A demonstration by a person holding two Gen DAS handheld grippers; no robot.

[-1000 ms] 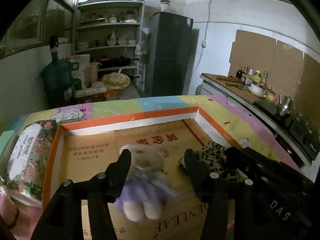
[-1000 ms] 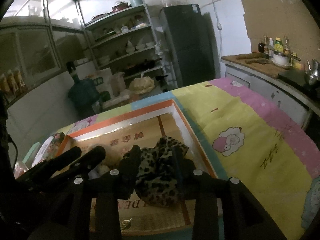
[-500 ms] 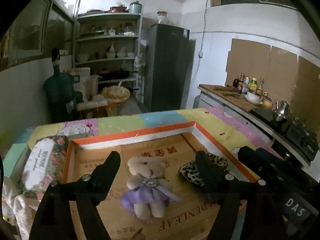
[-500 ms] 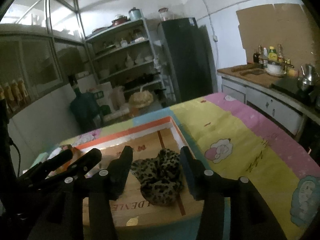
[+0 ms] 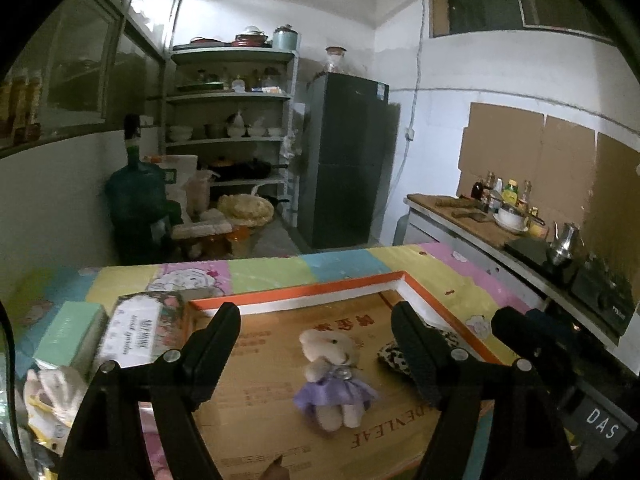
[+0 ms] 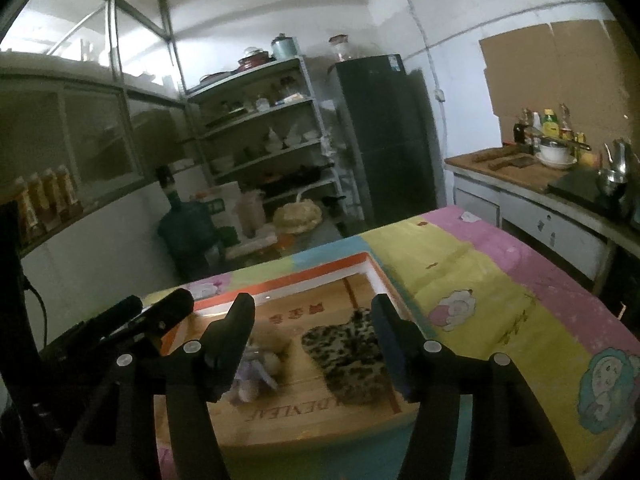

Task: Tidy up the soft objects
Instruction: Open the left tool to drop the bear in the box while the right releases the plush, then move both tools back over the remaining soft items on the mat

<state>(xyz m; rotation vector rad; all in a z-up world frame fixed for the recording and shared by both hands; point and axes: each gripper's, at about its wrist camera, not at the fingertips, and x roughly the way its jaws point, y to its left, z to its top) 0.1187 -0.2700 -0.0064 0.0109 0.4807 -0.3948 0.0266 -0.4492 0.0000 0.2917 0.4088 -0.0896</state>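
Note:
A small plush bear in a purple dress [image 5: 332,380] lies in a shallow cardboard box [image 5: 320,294] with an orange and white rim. A leopard-print soft item [image 6: 348,354] lies to its right in the same box; it also shows in the left wrist view [image 5: 394,354]. My left gripper [image 5: 316,330] is open and empty, held above and back from the bear. My right gripper [image 6: 314,326] is open and empty, above the leopard item. The bear shows in the right wrist view [image 6: 256,368], partly behind the left finger.
The box sits on a table with a colourful cartoon cloth [image 6: 500,320]. A floral pack [image 5: 140,328], a mint green box [image 5: 68,332] and crumpled wrappers [image 5: 44,392] lie left of the box. A kitchen counter [image 5: 500,236] runs along the right. Shelves and a fridge stand behind.
Both grippers have opened wider and pulled up and back from the box. The bear and the leopard item lie released on the box floor and look smaller.

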